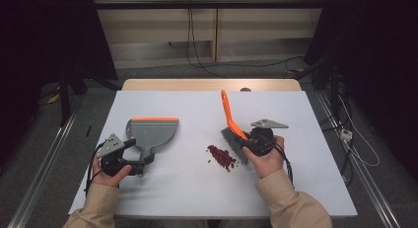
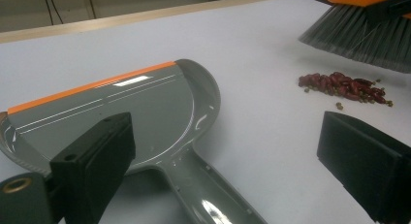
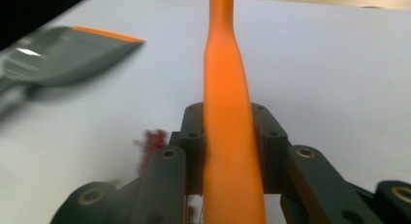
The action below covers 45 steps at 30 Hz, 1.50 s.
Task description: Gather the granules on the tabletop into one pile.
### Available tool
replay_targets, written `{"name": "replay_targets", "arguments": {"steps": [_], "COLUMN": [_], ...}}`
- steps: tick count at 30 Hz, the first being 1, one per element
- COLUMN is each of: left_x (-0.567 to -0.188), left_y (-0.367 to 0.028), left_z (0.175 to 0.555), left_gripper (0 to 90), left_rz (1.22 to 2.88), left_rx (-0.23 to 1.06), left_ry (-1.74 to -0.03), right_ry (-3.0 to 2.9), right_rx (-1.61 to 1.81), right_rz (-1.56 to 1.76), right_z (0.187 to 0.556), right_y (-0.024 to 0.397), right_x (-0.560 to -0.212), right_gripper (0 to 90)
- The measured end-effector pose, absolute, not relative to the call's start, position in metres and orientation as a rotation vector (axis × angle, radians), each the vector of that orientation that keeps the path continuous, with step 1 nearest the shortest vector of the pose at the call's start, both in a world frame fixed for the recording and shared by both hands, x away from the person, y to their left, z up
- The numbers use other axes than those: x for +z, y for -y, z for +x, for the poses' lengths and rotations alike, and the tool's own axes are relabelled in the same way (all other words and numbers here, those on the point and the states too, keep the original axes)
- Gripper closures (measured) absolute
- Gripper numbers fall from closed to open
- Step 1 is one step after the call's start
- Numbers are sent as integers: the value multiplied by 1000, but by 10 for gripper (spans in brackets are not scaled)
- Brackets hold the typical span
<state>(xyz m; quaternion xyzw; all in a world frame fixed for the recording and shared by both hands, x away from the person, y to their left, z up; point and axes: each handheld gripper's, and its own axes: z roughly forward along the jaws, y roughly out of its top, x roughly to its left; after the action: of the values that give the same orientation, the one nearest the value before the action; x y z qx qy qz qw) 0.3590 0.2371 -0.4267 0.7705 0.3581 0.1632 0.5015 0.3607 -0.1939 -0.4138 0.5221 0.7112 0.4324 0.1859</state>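
Right tool [image 3: 228,151]: pinching the orange brush handle [image 3: 227,88], bristles [image 1: 231,143] beside the red beans [image 1: 221,157].
Left tool [image 2: 228,151]: spread over the dustpan's handle [image 2: 213,195] on the tabletop [image 1: 197,188].

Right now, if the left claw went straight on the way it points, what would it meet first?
Probably the dustpan. The left claw stands open astride the pan's handle and looks along it, so the pan's bowl comes first. The red bean pile and brush lie off to the right, though depth is hard to judge.
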Motion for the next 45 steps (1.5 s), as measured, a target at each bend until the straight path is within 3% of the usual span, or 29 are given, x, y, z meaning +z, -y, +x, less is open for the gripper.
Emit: {"name": "replay_targets", "arguments": {"steps": [7, 27, 35, 45], "left_x": [-427, -427, -427, -427], "left_y": [-235, -236, -236, -238], "left_z": [359, 359, 359, 359], "left_gripper": [63, 63, 63, 63], "left_rz": [1863, 1866, 1864, 1861], "left_rx": [392, 390, 391, 391], "left_ry": [-866, -864, -865, -872], "right_ry": [-1971, -1971, -1964, -2169], "right_rx": [1082, 1115, 1182, 1264], "right_rz": [1416, 1326, 1284, 1014], "right_z": [356, 351, 357, 399], "right_y": [194, 144, 162, 187], "right_x": [-431, -434, -424, -423], "right_gripper": [712, 713, 712, 712]}}
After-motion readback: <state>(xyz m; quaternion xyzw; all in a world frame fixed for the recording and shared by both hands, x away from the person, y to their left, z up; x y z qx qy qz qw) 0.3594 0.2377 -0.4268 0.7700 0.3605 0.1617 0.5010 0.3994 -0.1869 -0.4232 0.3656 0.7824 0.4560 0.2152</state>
